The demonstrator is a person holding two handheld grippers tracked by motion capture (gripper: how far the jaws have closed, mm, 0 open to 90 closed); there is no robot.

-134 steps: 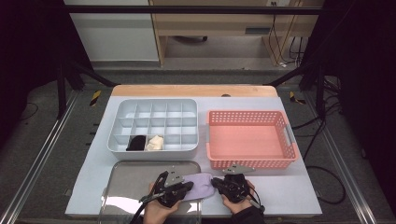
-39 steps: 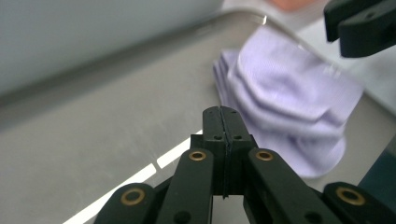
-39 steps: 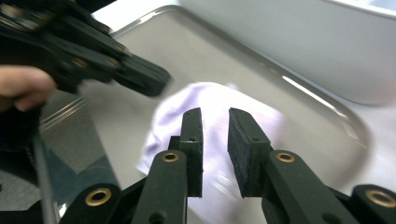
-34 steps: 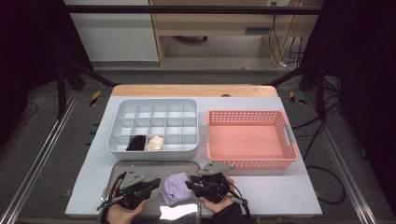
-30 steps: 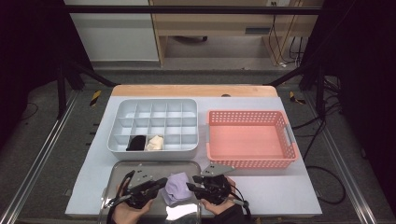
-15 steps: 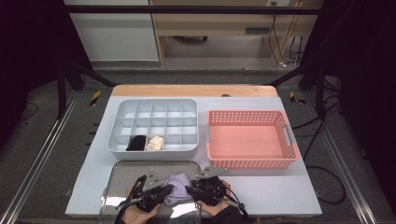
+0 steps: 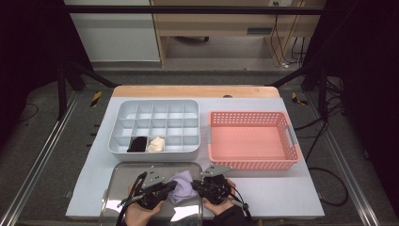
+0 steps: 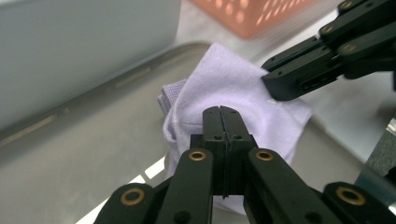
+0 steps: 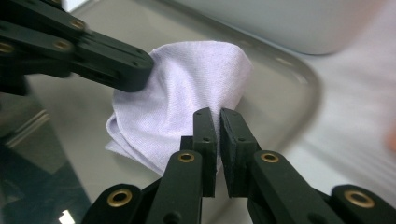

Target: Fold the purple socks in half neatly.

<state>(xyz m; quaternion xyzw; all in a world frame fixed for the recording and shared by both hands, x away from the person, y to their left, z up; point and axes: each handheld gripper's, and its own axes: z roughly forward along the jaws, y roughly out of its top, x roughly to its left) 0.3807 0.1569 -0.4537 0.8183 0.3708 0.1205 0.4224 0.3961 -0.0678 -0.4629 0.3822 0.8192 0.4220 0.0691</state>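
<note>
Left gripper [image 8: 220, 112] is clamped on the lilac cloth [image 8: 233, 93]; right gripper [image 9: 215, 114], whose jaws have just been closing, pinches its opposite edge. Since a second ago both have closed in on the cloth over the metal tray [image 7: 117, 188], likely for folding. No readable writing

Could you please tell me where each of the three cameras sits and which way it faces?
High view: above the person's side, looking forward and down on the table; hands and both grippers enter at the bottom.
Left gripper view: rides the left gripper, looking along its jaws at the lilac cloth.
Right gripper view: rides the right gripper, facing the same cloth.
All share the cloth.
</note>
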